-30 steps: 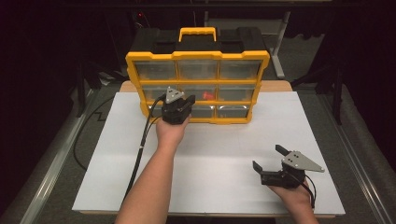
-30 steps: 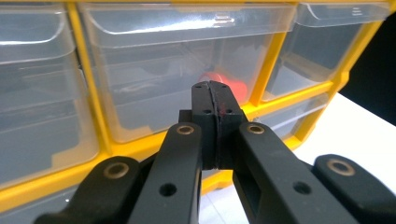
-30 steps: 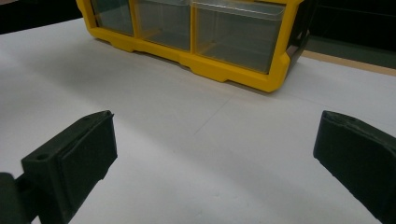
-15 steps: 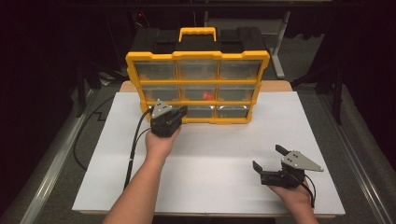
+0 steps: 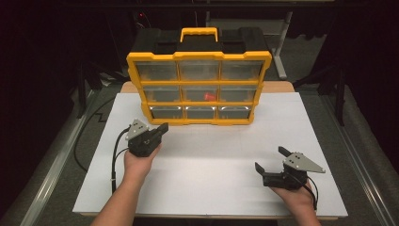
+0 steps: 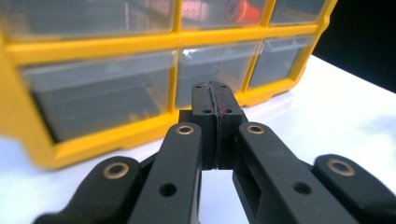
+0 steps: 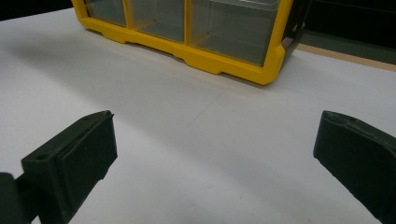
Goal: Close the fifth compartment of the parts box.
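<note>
A yellow drawer organiser (image 5: 199, 87) with clear drawers and a black top stands at the back of the white table. A red object (image 5: 209, 96) lies in its middle drawer and also appears at the top of the left gripper view as a red object (image 6: 242, 9). My left gripper (image 5: 162, 129) is low over the table just in front of the organiser's lower left corner. Its jaws are pressed together, as the left gripper (image 6: 215, 100) view shows, with nothing between them. My right gripper (image 5: 270, 159) rests at the front right, wide open and empty, with fingers (image 7: 77, 154) far apart.
The white tabletop (image 5: 221, 155) stretches between the two hands. The organiser's yellow frame (image 7: 219, 63) lies ahead of the right gripper. A black cable (image 5: 115, 155) trails from the left gripper. Dark floor and metal stands surround the table.
My left gripper has drawn back from the organiser's front, moving left and toward the person and sinking nearer the table. The right gripper has stayed where it was.
</note>
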Demonstrator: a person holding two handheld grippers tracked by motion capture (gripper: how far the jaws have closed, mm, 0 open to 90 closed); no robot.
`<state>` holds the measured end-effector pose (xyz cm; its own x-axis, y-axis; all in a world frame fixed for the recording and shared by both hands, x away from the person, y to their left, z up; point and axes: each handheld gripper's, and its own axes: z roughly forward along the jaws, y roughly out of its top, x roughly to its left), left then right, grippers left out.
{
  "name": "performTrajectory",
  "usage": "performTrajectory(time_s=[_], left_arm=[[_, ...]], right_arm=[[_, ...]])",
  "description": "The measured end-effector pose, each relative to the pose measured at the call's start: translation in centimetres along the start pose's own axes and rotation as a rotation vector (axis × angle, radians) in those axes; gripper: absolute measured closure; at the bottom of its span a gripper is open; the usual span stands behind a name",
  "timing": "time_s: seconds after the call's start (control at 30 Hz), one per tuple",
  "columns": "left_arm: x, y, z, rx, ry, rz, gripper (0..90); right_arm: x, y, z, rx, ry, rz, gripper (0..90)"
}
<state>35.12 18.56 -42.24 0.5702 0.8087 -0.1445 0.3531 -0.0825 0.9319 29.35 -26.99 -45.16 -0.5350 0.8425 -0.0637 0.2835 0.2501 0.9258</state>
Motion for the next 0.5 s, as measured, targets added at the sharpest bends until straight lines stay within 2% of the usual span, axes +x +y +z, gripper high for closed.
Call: performTrajectory(time_s=[0.17, 0.23, 0.33, 0.5], left_arm=[[0.9, -1.6, -1.7, 0.012, 0.003, 0.002, 89.8], [1.4, -2.3, -2.4, 0.017, 0.003, -0.01, 89.8], [1.8, -3.0, -3.5, 0.028, 0.014, 0.005, 89.8], [2.2, -4.0, -5.5, 0.026, 0.029, -0.008, 89.7]], right_arm=[[0.0, 0.0, 0.0, 0.006, 0.001, -0.002, 0.0], [0.0, 0.0, 0.0, 0.0, -0.002, -0.003, 0.0], [0.1, 0.1, -0.2, -0.001, -0.007, -0.005, 0.0], [0.2, 0.2, -0.5, -0.006, -0.01, -0.006, 0.0]])
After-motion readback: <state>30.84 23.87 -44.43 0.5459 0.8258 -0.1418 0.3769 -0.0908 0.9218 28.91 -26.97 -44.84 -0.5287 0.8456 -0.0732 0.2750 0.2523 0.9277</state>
